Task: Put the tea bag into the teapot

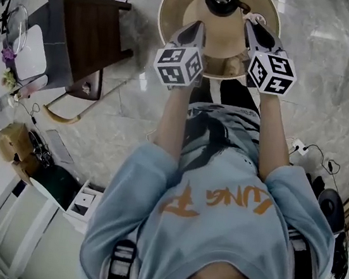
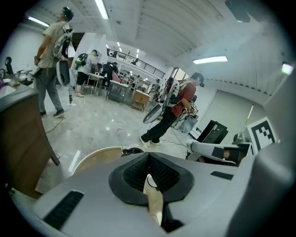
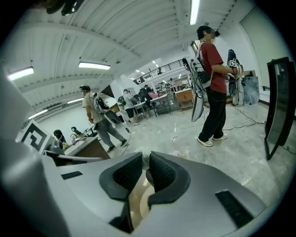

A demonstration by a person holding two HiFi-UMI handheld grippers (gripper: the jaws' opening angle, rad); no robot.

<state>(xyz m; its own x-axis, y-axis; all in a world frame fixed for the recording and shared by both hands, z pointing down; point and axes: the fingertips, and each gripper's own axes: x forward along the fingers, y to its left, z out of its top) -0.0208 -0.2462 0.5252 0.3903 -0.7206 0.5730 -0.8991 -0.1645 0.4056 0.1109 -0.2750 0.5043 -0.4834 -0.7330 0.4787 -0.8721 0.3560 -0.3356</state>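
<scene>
Head view, from above: stretching both forearms up the frame toward a round wooden table (image 1: 172, 14) at top centre. Holding the left gripper (image 1: 197, 29) over the table's near edge and the right gripper (image 1: 251, 28) beside it, apart, each marker cube facing the camera. Finding the teapot (image 1: 221, 0) dark and upright at the very top of the frame, standing on a paler round tray (image 1: 194, 11) in the middle of the table, just beyond and between the two gripper tips. Not managing to pick out the tea bag in any view.

Looking along the left gripper: pressing its dark ribbed pads (image 2: 134, 173) together at the tips, gripping nothing, with only a thin strip of tan tabletop showing lower down. Looking along the right gripper: bringing its pads (image 3: 127, 173) all but together, leaving a thin slit, gripping nothing, tan table surface showing below them.

Catching a dark brown chair (image 1: 90, 29) at upper left of the head view, on pale glossy floor (image 1: 323, 72). Seeing a person in a red top (image 3: 212, 74) standing at upper right of the right gripper view.
</scene>
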